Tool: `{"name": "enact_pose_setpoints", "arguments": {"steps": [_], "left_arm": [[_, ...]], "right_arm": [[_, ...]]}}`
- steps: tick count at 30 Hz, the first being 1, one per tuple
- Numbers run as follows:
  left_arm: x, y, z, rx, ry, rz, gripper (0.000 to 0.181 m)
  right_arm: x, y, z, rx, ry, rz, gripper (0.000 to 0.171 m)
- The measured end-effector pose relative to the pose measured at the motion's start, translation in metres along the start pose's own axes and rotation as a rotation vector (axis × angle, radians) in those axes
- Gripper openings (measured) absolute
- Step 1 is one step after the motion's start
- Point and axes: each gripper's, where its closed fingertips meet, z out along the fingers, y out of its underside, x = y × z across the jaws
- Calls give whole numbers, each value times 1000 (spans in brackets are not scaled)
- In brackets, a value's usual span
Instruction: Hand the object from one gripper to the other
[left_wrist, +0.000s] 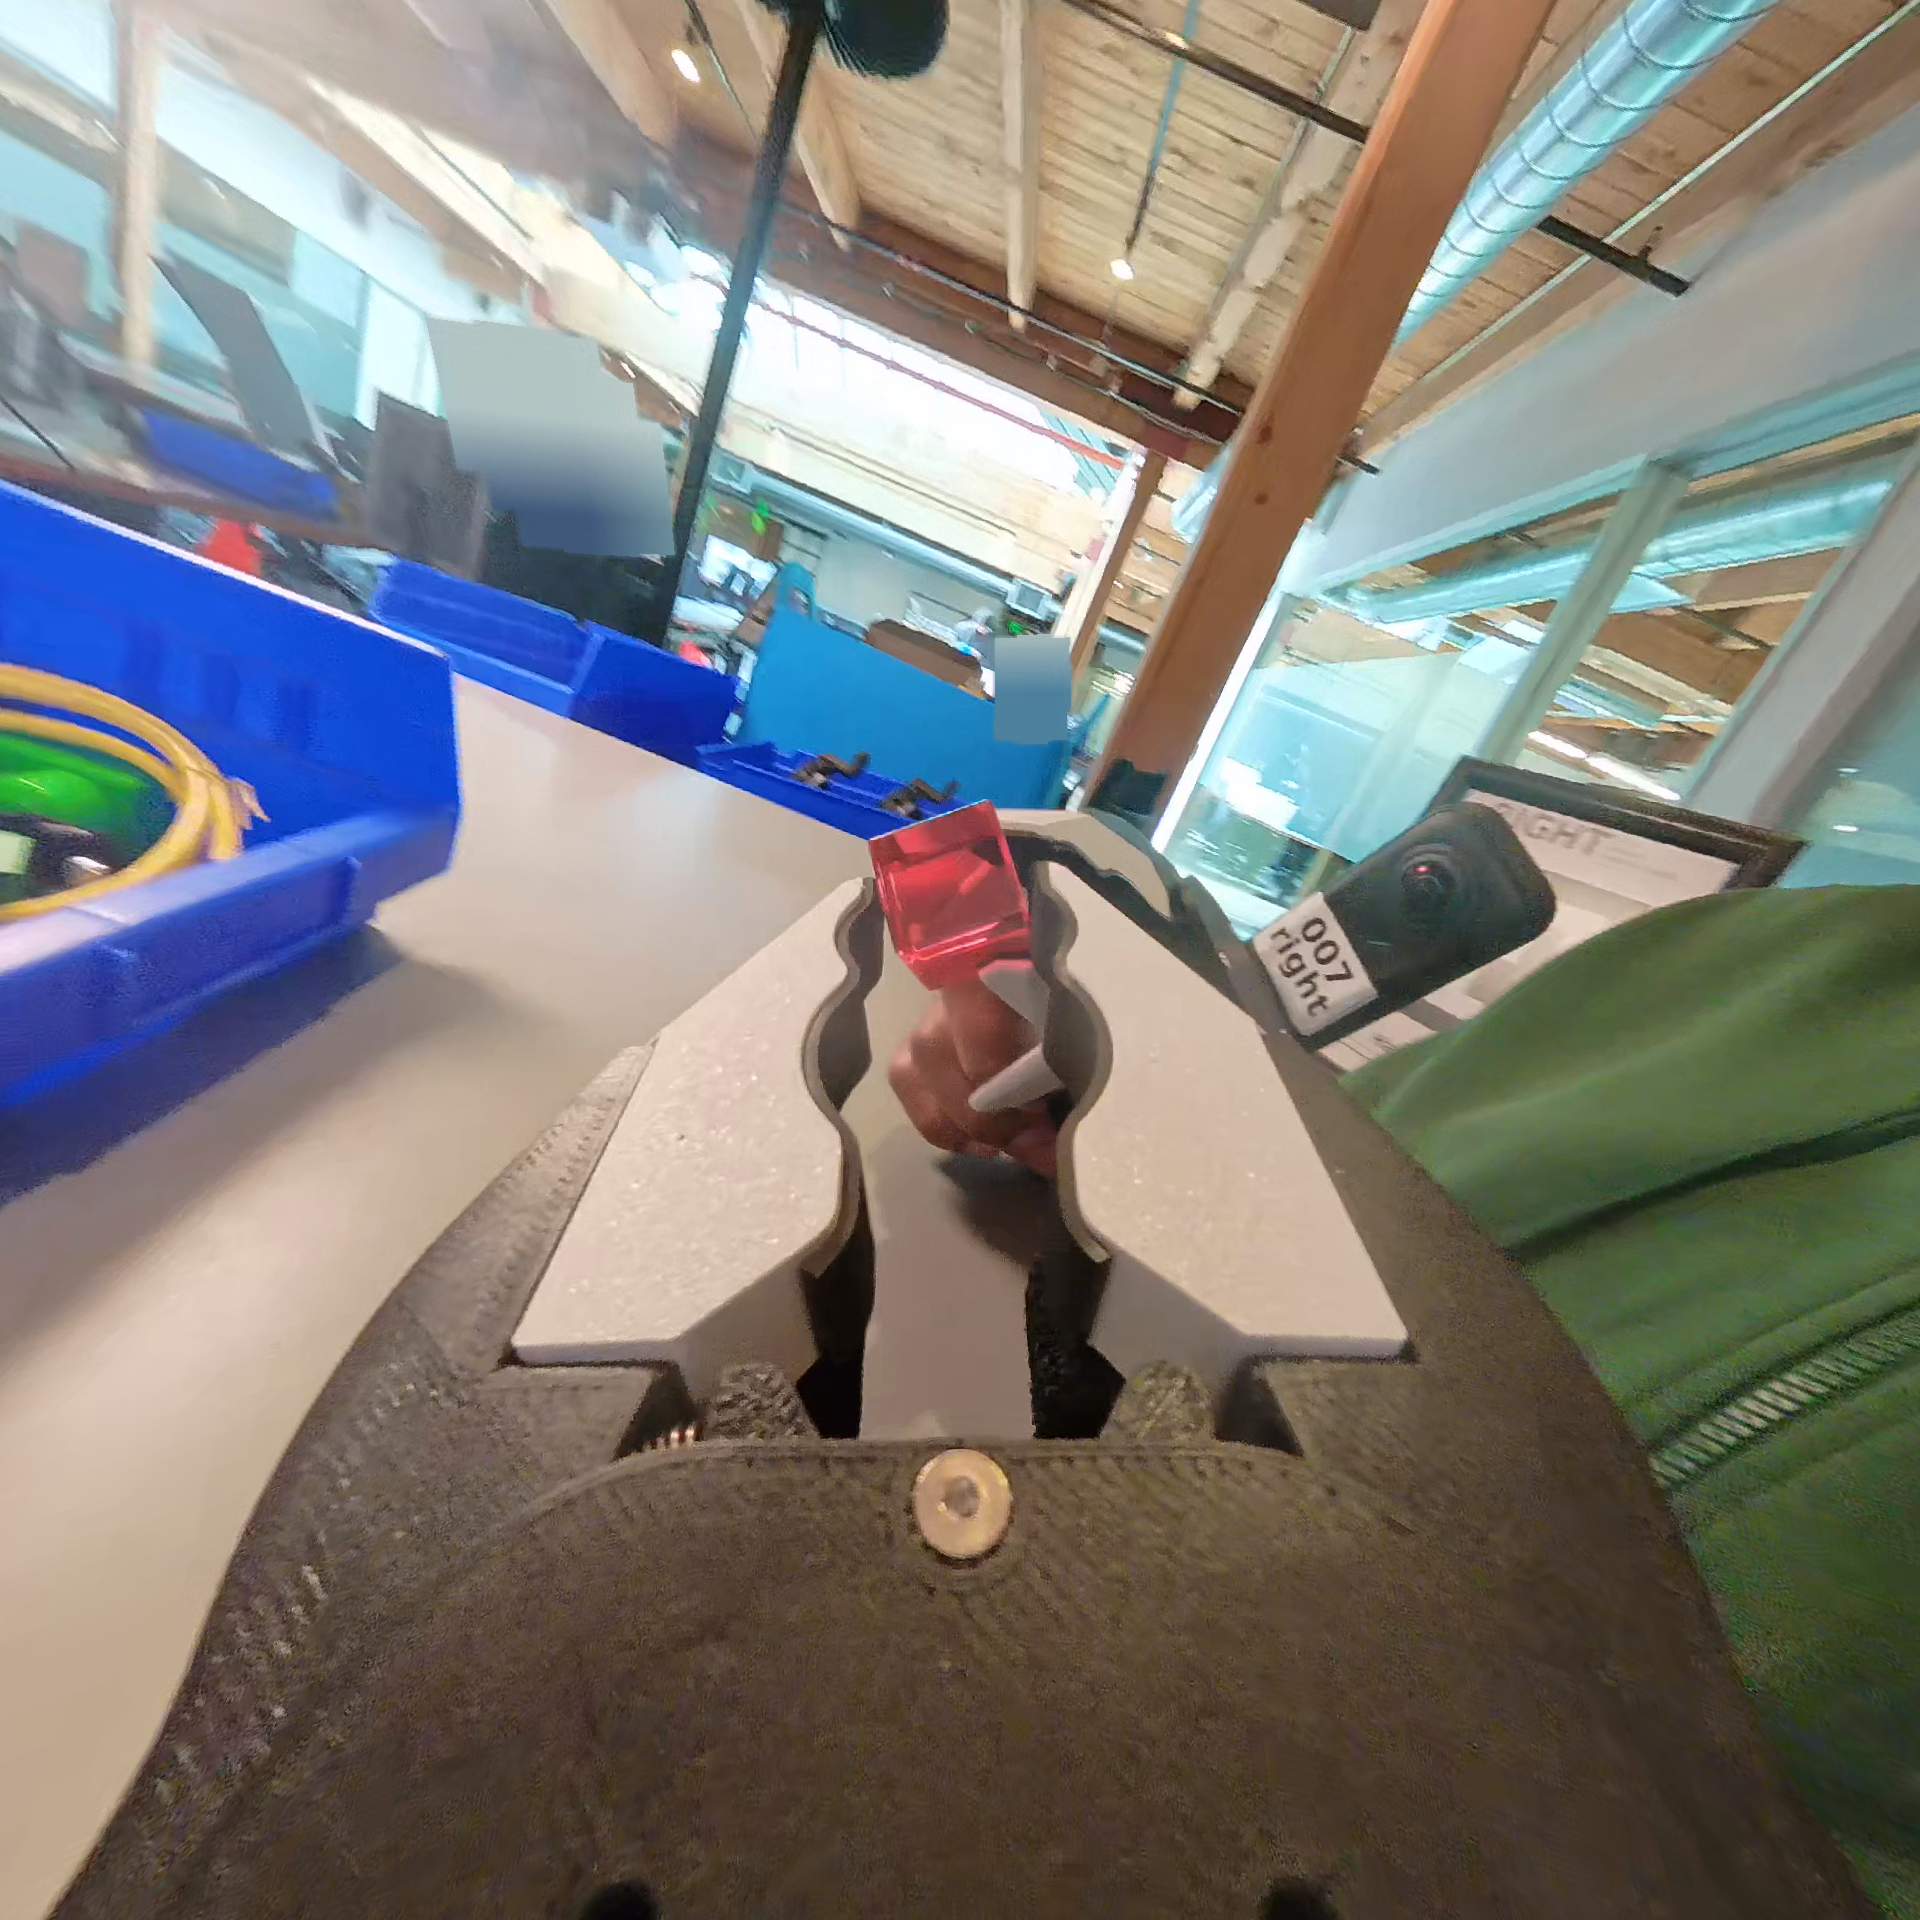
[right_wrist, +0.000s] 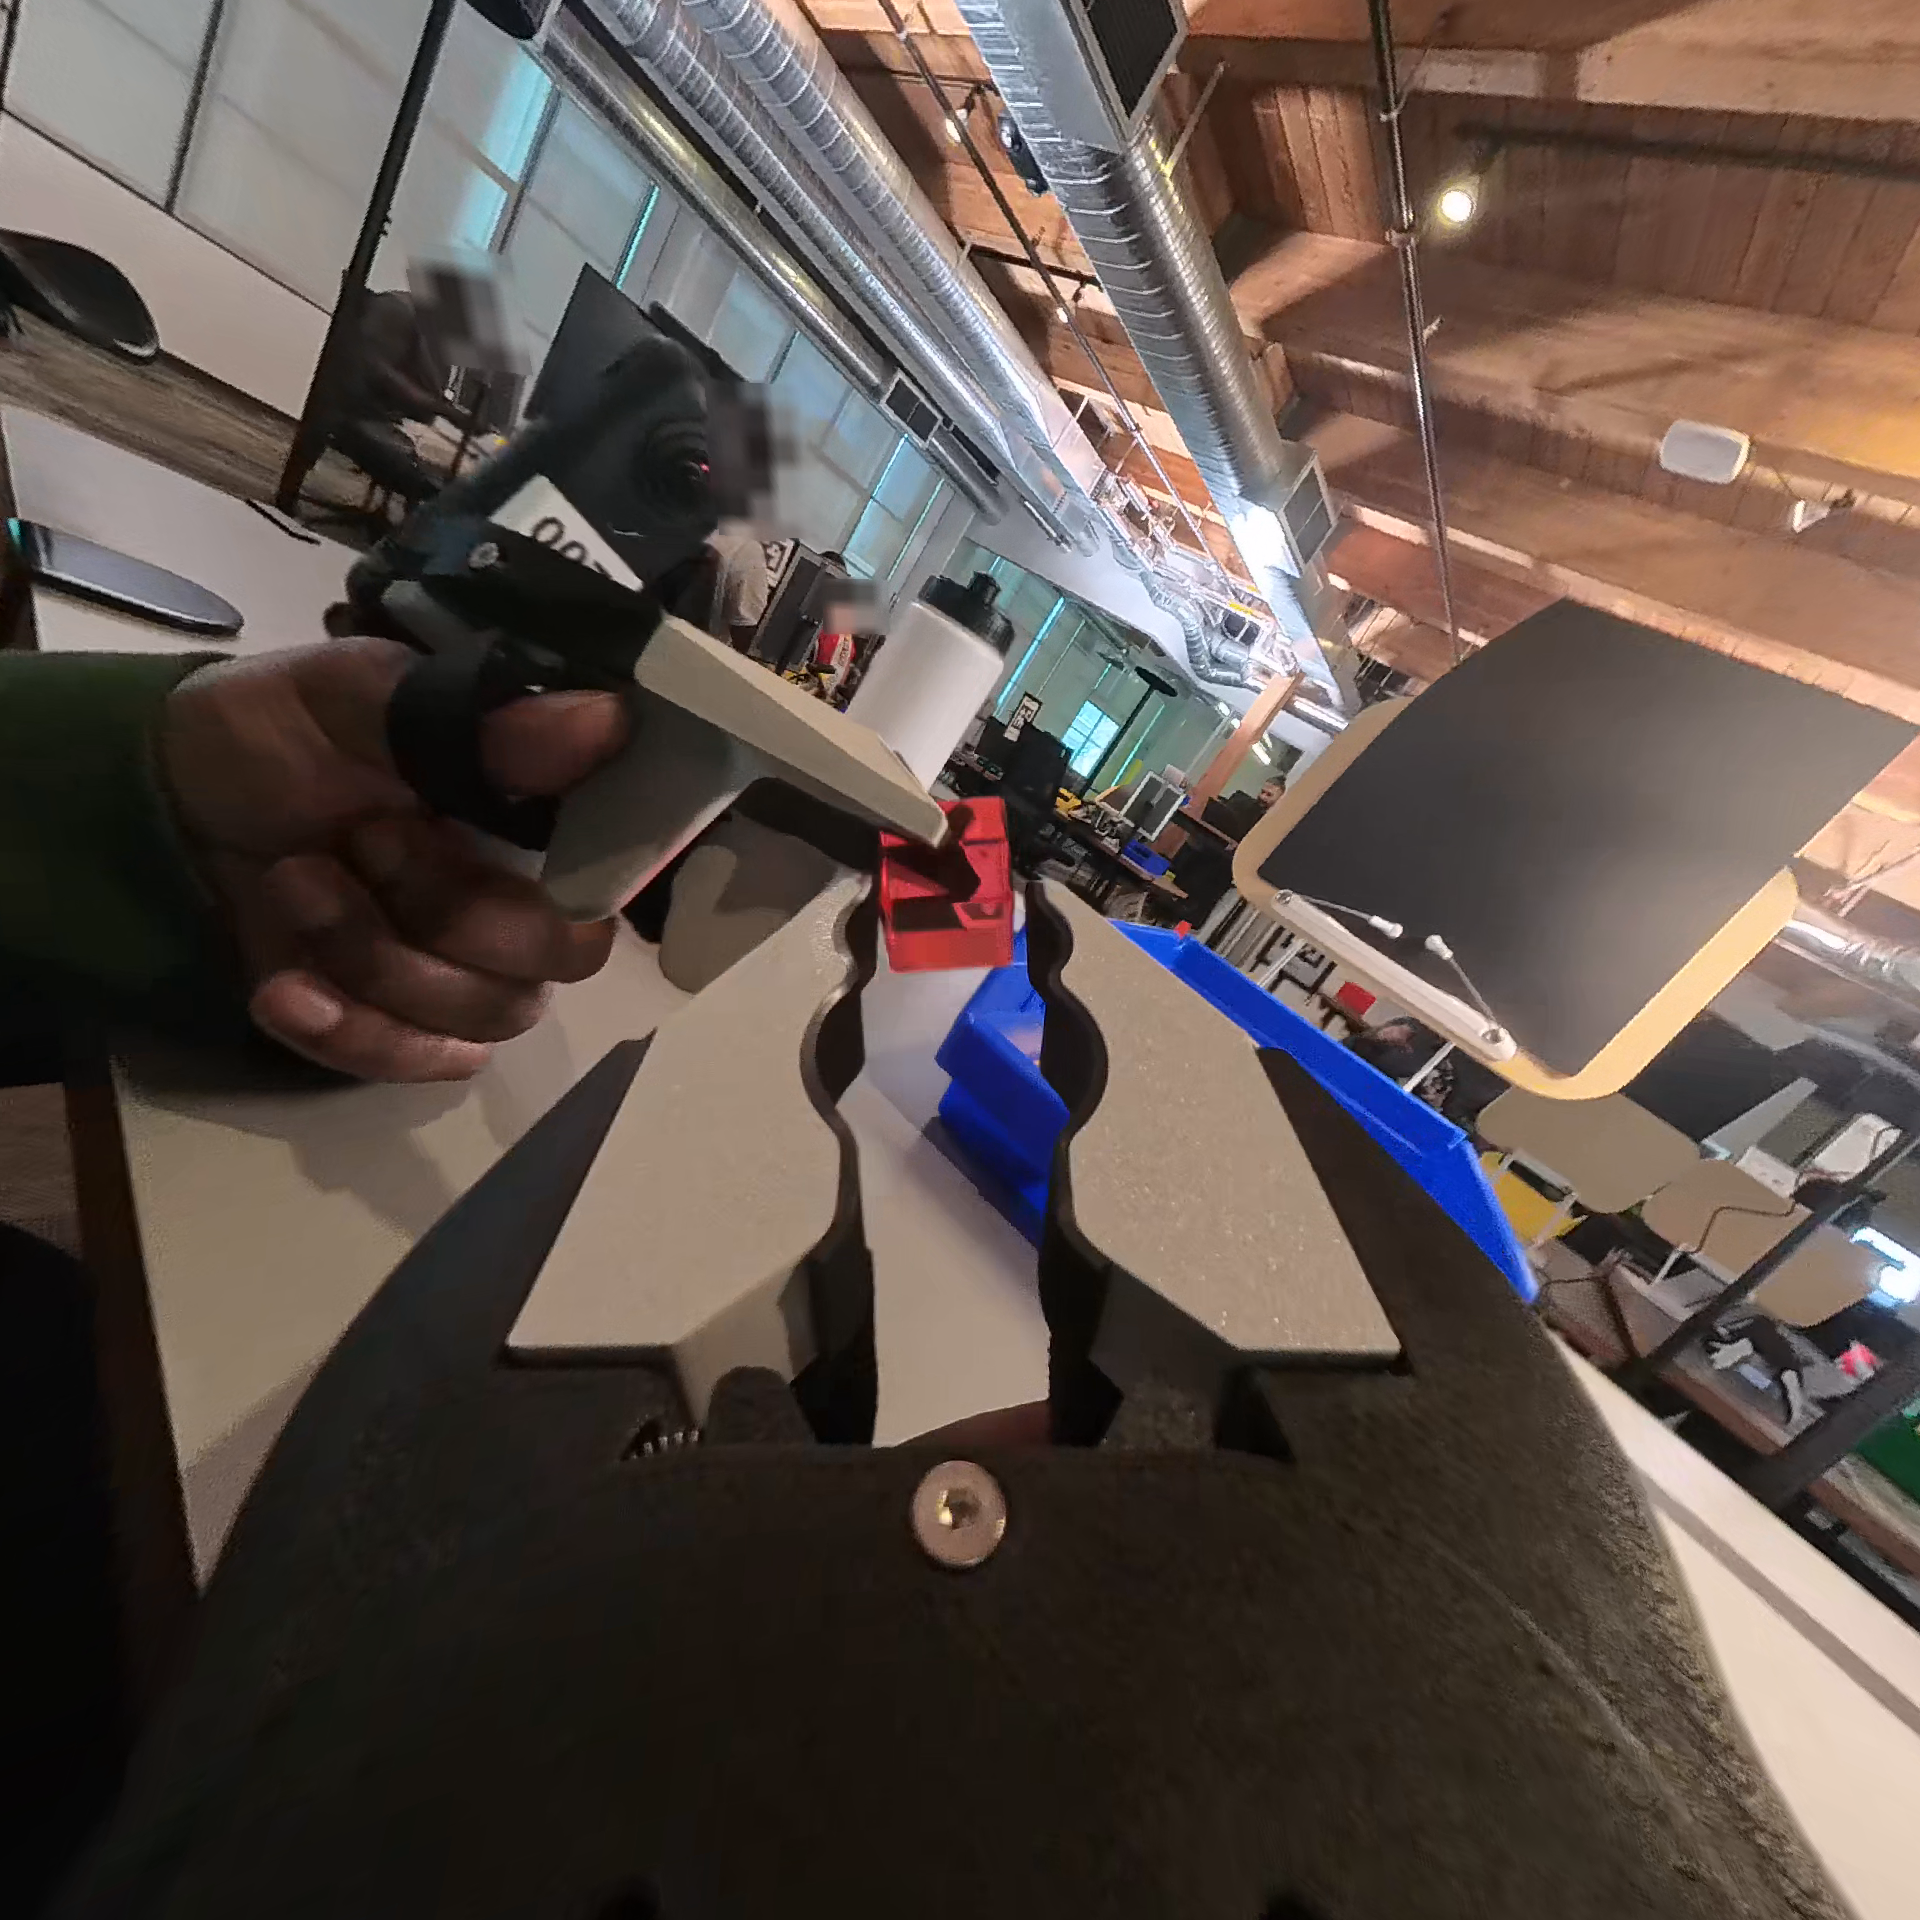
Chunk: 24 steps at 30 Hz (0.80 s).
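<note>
In the left wrist view, a translucent red cube (left_wrist: 951, 896) sits between the left gripper (left_wrist: 951, 914) tips, its fingers narrowed and touching both sides. The right gripper (left_wrist: 1049, 883) comes in from the right above the bench (left_wrist: 582, 894).

In the right wrist view, the right gripper (right_wrist: 940, 920) has its fingers close around the cube (right_wrist: 945, 894), with a small gap on the right. The left gripper's fingers (right_wrist: 821, 764) clamp it from the left, above a blue bin (right_wrist: 1340, 1081).

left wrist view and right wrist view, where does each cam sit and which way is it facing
Left wrist view: sits on the left claw, looking along its fingers, tilted up toward the ceiling; the red cube sits between its tips, with the green sleeve at right.
Right wrist view: sits on the right claw, angled up over the table; the hand holds the other claw.
Both share the red cube and blue bins.
</note>
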Motion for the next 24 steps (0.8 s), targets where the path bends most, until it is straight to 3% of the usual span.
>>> {"name": "enact_pose_setpoints", "arguments": {"steps": [4, 9, 20, 24], "left_arm": [[-8, -19, -9, 123, -57, 47, 27], [-8, -34, -11, 276, -16, -85, 27], [-2, -5, 13, 123, -1, -101, 26], [2, -1, 16, 90, 16, -97, 25]], "right_arm": [[3, -1, -1, 9, -18, 94, 34], [-7, -6, -1, 34, -42, 37, 35], [-4, -5, 0, 24, 20, -29, 53], [1, -4, 0, 17, 53, -46, 45]]}}
